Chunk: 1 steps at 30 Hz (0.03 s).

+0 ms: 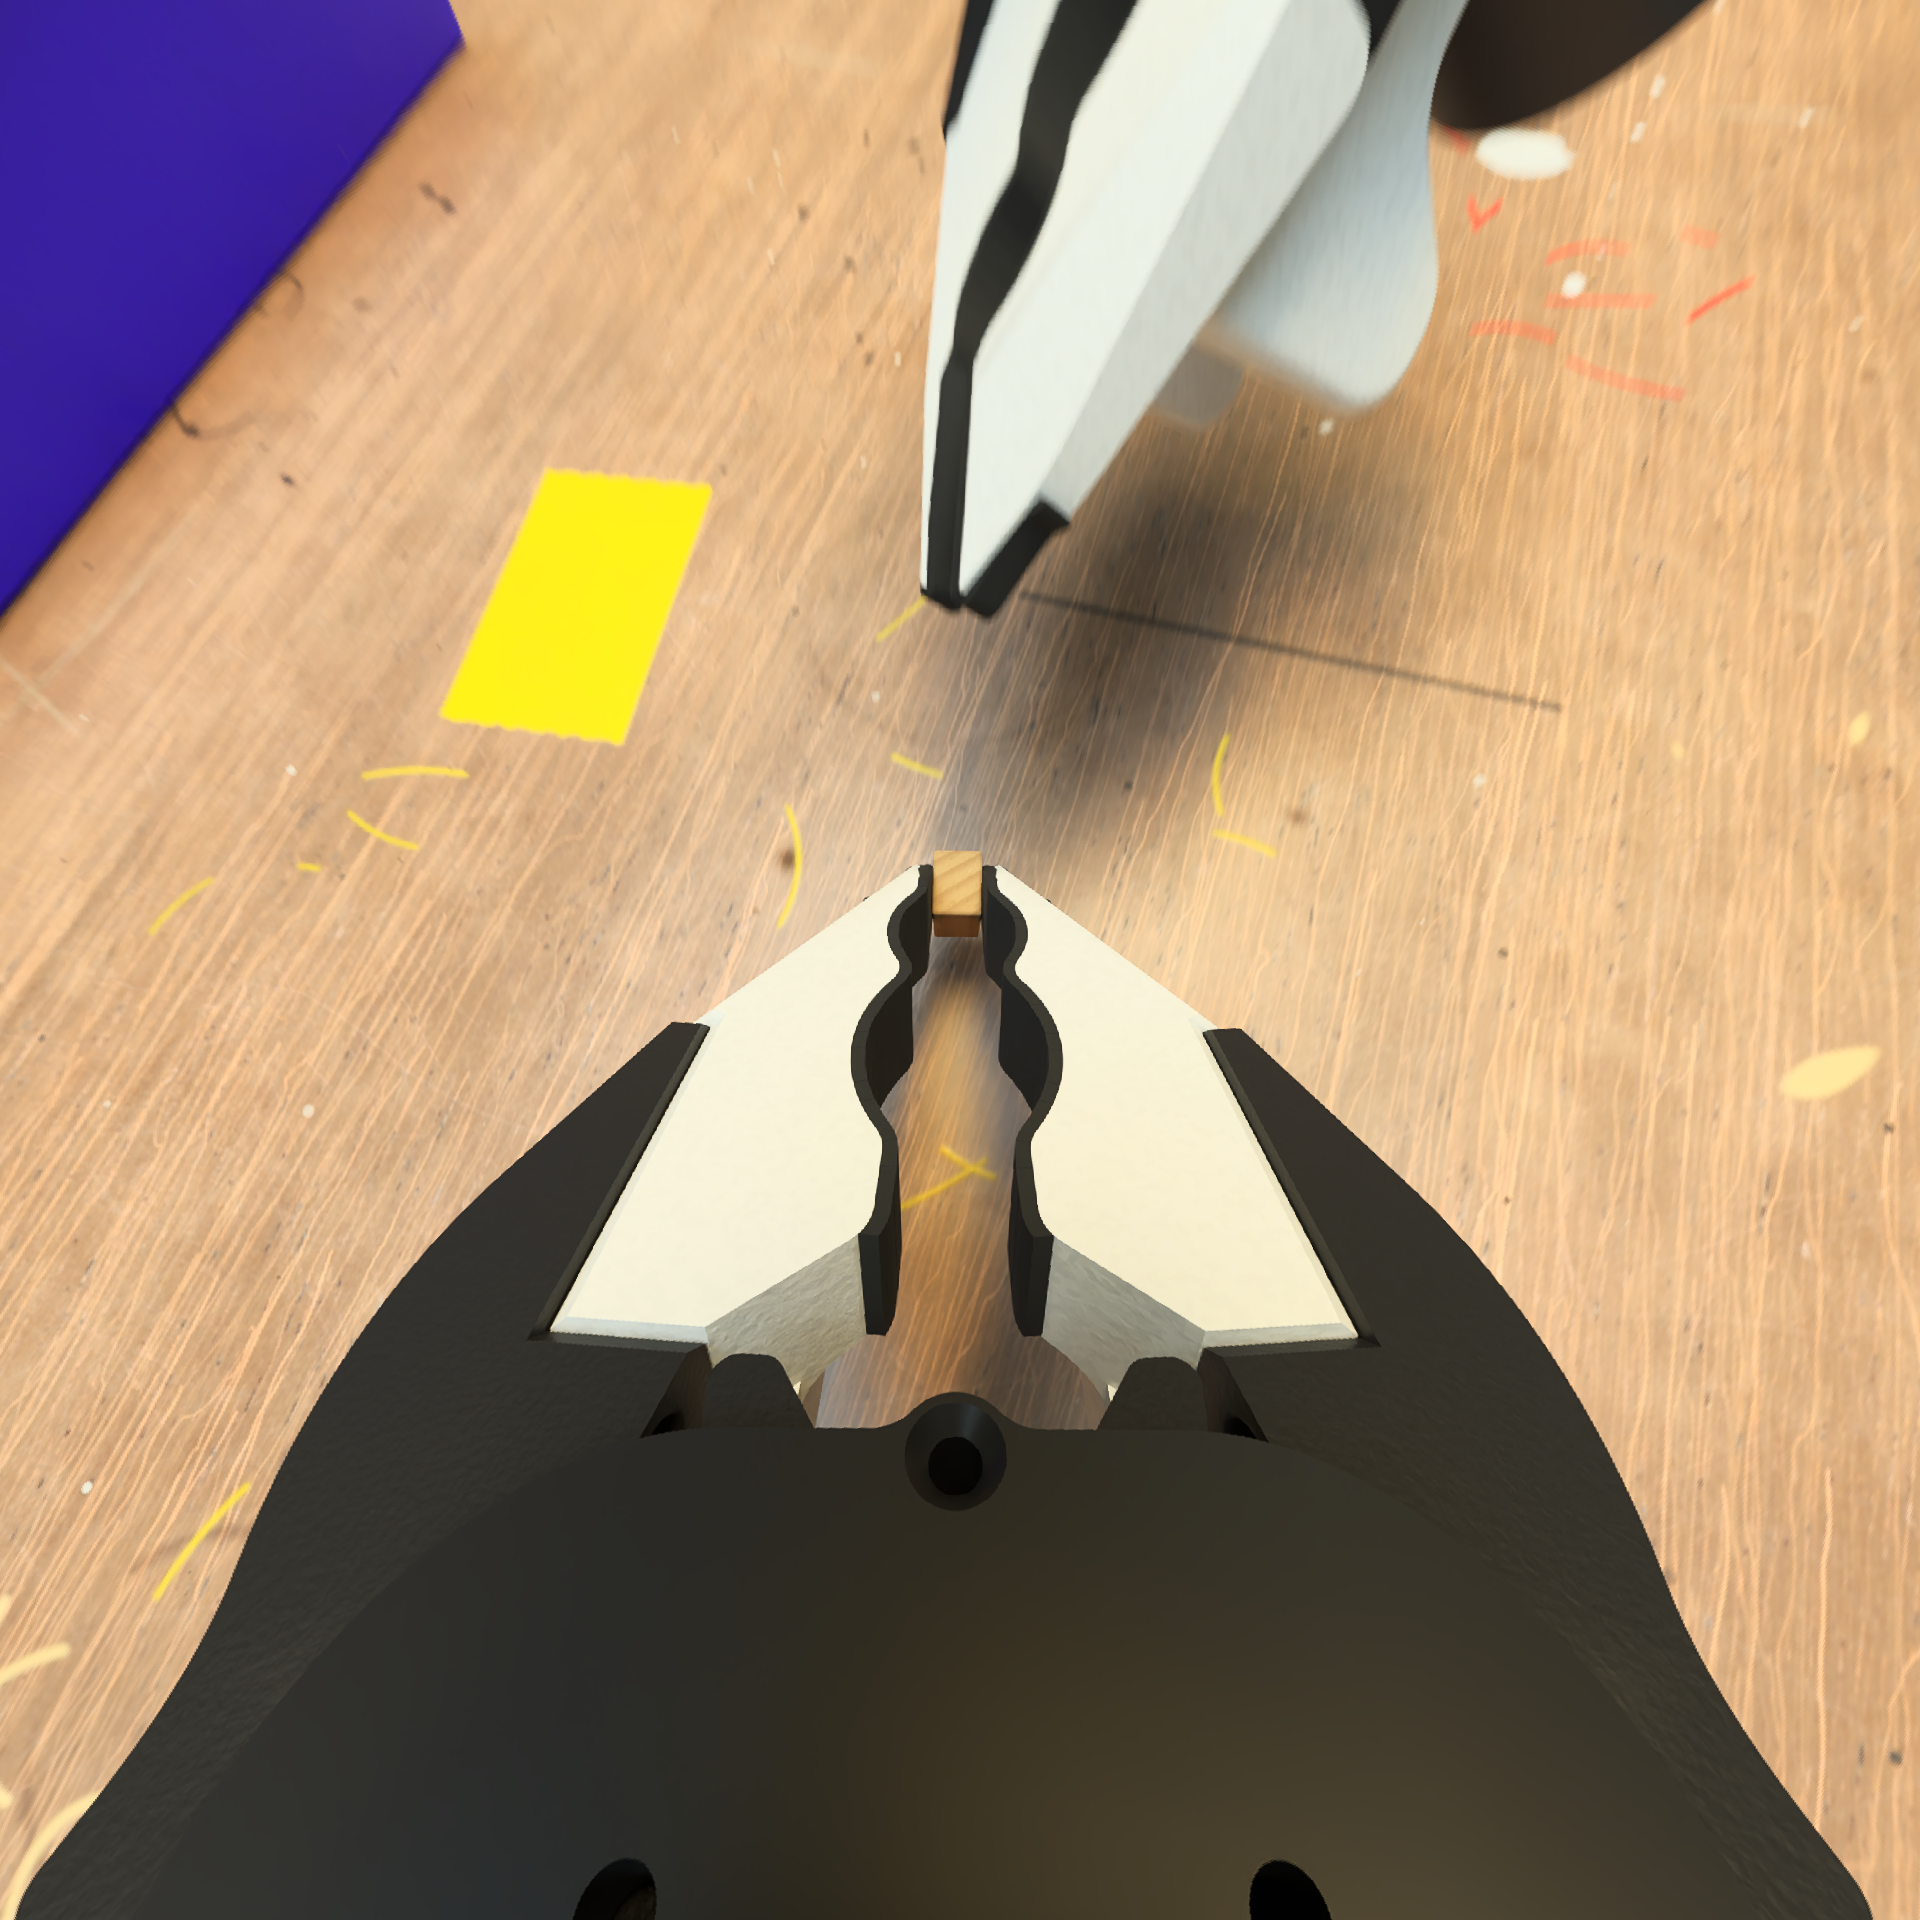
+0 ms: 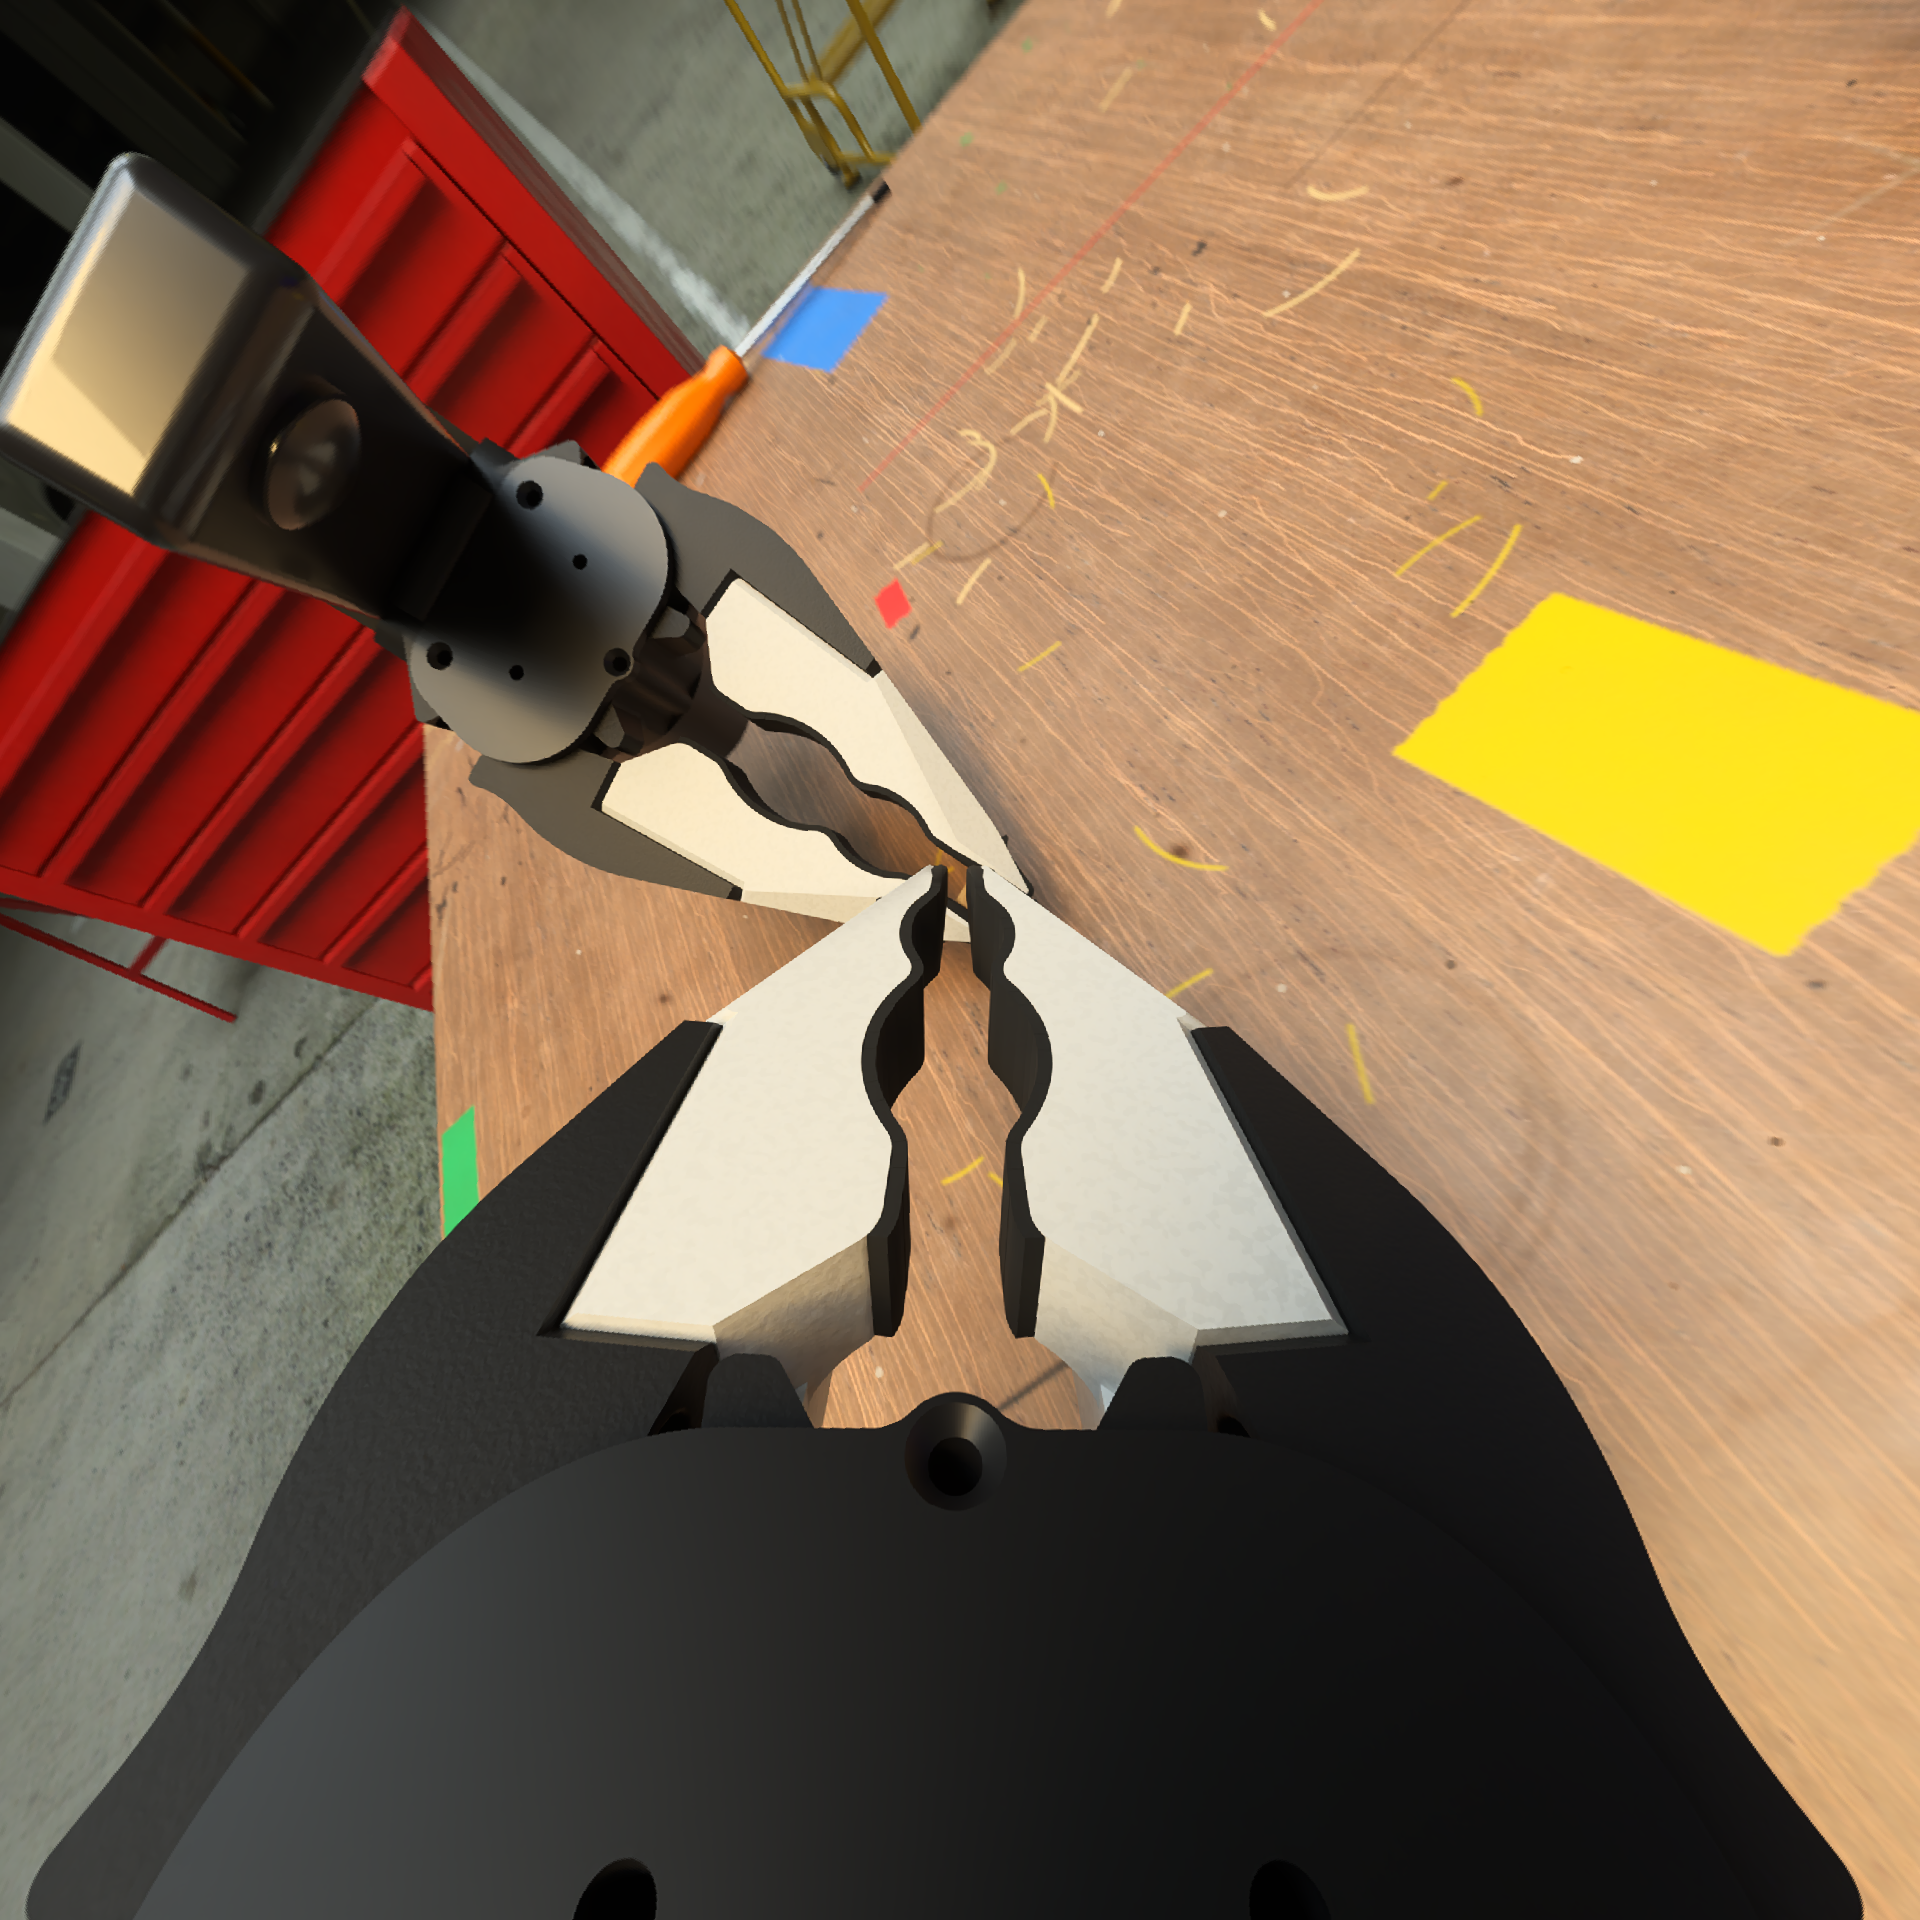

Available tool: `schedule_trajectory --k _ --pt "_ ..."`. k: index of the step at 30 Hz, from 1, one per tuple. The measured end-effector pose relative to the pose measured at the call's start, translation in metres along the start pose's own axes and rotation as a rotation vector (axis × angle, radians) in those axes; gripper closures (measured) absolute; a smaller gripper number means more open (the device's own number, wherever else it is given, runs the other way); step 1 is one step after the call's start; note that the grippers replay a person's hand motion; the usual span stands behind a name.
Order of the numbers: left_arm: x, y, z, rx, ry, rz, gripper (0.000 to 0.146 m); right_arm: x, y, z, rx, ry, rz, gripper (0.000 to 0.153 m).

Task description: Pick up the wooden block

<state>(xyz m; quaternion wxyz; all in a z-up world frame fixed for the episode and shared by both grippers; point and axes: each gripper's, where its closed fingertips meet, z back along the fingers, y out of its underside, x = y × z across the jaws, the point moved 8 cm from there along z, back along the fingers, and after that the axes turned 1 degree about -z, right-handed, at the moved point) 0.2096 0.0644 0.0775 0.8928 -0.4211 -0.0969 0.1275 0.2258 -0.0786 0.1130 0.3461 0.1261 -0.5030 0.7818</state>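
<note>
The wooden block [image 1: 957, 896] is a small tan cube. My left gripper [image 1: 957, 879] is shut on it at the very fingertips, close over the wooden table [image 1: 1455, 1039]; I cannot tell whether the block touches the table. My right gripper [image 1: 961, 601] hangs tip-down just beyond it, shut and empty. In the right wrist view my right gripper [image 2: 956, 883] points its closed tips at the left gripper's tips [image 2: 961, 875], almost touching them. Only an orange sliver of the block [image 2: 941, 858] shows there.
A purple box [image 1: 156, 260] stands at the far left. A yellow patch [image 1: 582, 608] lies flat on the table, also in the right wrist view [image 2: 1683, 769]. A red drawer cabinet [image 2: 260, 675] stands beyond the table edge. An orange-handled screwdriver [image 2: 675, 416] and blue tape [image 2: 826, 327] lie by that edge.
</note>
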Motion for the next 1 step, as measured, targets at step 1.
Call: schedule_trajectory --k 1 --pt "-0.0017 -0.0027 0.0016 -0.031 -0.009 0.003 0.138 0.0012 0.0025 -0.0002 -0.023 -0.015 0.000 0.149"
